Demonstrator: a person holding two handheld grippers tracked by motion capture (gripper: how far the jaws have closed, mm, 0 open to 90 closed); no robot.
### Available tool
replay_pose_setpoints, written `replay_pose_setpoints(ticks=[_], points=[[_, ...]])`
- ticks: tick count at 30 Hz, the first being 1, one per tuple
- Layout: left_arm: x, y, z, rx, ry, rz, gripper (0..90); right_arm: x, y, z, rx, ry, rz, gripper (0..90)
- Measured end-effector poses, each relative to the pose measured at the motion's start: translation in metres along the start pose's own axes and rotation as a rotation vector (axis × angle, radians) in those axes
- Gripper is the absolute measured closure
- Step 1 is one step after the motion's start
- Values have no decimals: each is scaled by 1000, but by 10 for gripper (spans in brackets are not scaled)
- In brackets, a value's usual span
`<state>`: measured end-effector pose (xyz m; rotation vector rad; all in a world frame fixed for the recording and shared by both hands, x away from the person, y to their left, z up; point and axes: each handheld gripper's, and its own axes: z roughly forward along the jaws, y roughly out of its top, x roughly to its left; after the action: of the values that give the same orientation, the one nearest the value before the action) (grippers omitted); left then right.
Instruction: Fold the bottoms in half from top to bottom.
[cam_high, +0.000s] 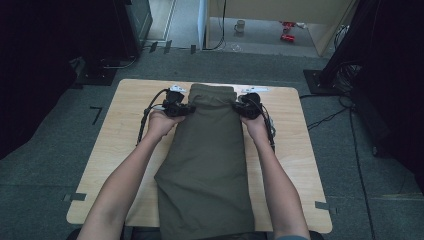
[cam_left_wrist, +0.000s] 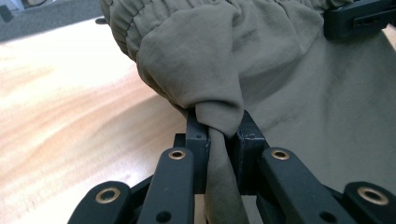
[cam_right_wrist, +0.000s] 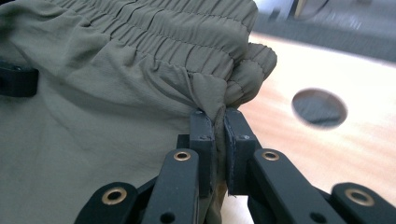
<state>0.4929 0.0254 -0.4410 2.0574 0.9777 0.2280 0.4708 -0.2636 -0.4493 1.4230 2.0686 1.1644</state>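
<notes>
A pair of olive-green trousers (cam_high: 207, 165) lies lengthwise down the middle of the wooden counter (cam_high: 295, 150), folded into one long narrow strip, with the elastic waistband (cam_high: 214, 90) at the far end and the leg ends hanging over the near edge toward the person. The left tongs (cam_high: 176, 108) are clamped on the left corner of the trousers just below the waistband; in the left gripper view a bunched fold of the cloth is squeezed between the two black jaws. The right tongs (cam_high: 248, 109) grip the opposite corner in the same way, and the right gripper view shows the gathered waistband edge pinched tight between its jaws. Both corners look slightly raised off the wood. Judging from this, the lengthwise fold, leg on leg, is already made, and both grips for the next step are taken. What seems left is to carry the waistband end back toward the person over the legs, lay it down squarely, perhaps fold once more, and let go.
</notes>
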Motion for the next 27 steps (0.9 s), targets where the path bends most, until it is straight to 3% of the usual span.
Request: replay_pose_setpoints(ticks=[2,5,9,17,20,27], points=[[2,6,-2,5,7,2,811,-1,8,0,32,8,22,839],[3,13,-7,-49,26,-2,811,0,18,-3,9,2,18,839],[7,29,-18,-74,49,15,811,5,36,-9,-19,2,-3,839],[4,59,-49,-175,66,57,808,15,70,-32,-141,-16,-39,838],[3,58,-55,-176,59,69,807,18,73,-37,-152,-17,-56,837],[-3,37,-60,-170,29,67,803,24,63,-41,-115,1,-74,836]])
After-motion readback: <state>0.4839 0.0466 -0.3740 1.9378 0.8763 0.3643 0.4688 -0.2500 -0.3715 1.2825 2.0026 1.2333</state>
